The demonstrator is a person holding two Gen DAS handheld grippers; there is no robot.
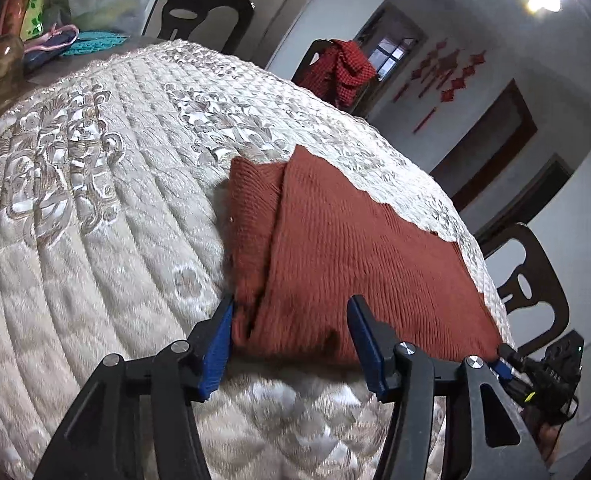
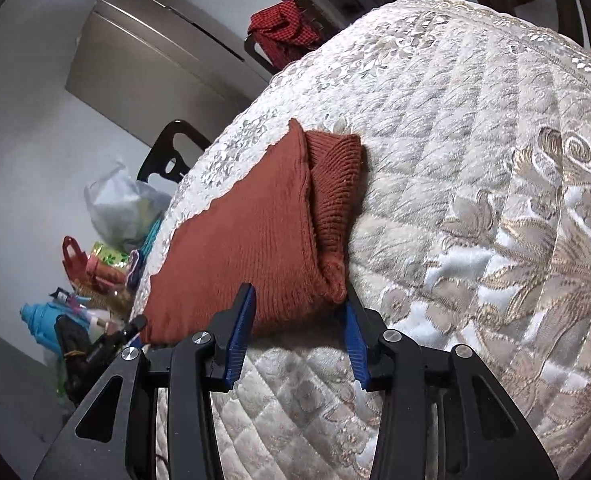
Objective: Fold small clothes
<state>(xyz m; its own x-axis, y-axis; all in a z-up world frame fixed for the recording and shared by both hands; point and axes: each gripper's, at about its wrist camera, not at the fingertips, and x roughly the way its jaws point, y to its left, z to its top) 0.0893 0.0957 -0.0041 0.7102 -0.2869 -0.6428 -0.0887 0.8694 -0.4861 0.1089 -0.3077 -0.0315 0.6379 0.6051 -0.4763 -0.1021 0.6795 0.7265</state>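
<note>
A rust-red knitted garment (image 1: 335, 248) lies folded on the cream quilted cover (image 1: 95, 200), a narrower folded flap along one side. My left gripper (image 1: 291, 302) is open at the garment's near edge. One blue fingertip (image 1: 225, 316) stands beside the flap corner, the other rests over the knit. In the right wrist view the same garment (image 2: 247, 248) lies ahead. There my right gripper (image 2: 299, 294) is open, with the near corner of the fold between its spread blue pads (image 2: 241, 320), which do not press on it.
Dark chairs (image 1: 531, 280) stand around the covered surface, one of them draped with a red checked cloth (image 1: 339, 68). Plastic bags and small clutter (image 2: 111, 216) sit at one end. The other gripper's body (image 1: 543, 380) shows by the garment's far near corner.
</note>
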